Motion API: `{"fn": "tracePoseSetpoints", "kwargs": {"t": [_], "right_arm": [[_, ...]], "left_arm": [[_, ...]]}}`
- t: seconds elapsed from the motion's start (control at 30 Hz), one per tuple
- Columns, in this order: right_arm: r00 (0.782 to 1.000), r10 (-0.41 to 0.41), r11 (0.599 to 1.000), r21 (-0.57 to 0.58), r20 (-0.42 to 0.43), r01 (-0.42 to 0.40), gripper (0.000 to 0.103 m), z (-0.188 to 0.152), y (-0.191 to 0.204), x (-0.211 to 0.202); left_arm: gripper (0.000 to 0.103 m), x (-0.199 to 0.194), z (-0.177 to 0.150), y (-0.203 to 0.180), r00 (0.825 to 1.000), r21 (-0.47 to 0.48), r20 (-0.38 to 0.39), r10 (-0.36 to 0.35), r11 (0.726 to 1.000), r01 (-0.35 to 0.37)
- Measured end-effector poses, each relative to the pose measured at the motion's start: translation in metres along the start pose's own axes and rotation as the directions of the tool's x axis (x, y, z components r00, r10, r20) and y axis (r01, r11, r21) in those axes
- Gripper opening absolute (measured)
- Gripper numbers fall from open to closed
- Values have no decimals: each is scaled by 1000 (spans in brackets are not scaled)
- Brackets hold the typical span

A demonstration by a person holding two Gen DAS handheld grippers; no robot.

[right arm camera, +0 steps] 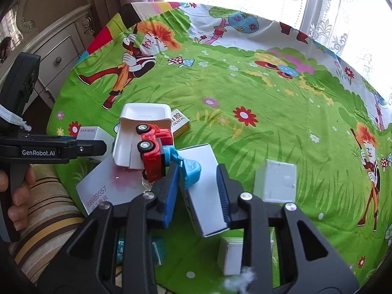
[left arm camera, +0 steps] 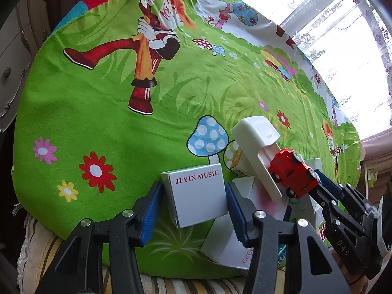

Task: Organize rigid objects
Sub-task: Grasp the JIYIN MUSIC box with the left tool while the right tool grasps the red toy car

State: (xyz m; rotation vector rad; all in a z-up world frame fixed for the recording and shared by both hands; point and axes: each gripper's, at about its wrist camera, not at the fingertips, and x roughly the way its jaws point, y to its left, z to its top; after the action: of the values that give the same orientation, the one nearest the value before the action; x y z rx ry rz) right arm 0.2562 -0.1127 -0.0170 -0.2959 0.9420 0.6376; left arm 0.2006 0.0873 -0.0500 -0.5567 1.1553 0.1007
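Nearest, low in the left wrist view, the left gripper point(left arm camera: 193, 186) is clamped on one white music box point(left arm camera: 199, 196). Low centre in the right wrist view, the right gripper point(right arm camera: 196, 171) pinches one red toy truck point(right arm camera: 156, 152) by its blue end, over three plain white boxes point(right arm camera: 275, 181). Beyond lie one white tray point(right arm camera: 144, 117) and one yellow dental box point(right arm camera: 181, 122) on the green cloth point(right arm camera: 245, 85).

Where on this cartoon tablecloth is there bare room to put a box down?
Free: the wide green cloth beyond the yellow dental box, toward the window, and right of the white cube box. Crowded: the near edge, around the red toy truck and white plastic tray.
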Motion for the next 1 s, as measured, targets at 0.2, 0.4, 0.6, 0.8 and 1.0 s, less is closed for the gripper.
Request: {"fn": "tracePoseSetpoints", "kwargs": {"t": [0.2,0.4,0.6,0.8,1.0], "right_arm": [[998,52,999,11,22,-53,17,1,2,-6],[995,79,995,48,62,-82,17,1,4,-19],[992,77,993,82,99,-85,17,0,5,-40],[991,76,988,124,115,-90,17,-8,5,-64],[990,75,977,191,120,-97,17,-26,0,-86]], "left_arm": [[50,-3,-2,1,1000,8,14,-7,1000,7],[48,-13,-5,1,999,19,43,-12,1000,11],[48,-25,-8,4,997,9,79,-24,1000,23],[47,-39,-16,3,993,10,109,-53,999,52],[47,-57,-24,-4,986,30,145,-85,996,82]]}}
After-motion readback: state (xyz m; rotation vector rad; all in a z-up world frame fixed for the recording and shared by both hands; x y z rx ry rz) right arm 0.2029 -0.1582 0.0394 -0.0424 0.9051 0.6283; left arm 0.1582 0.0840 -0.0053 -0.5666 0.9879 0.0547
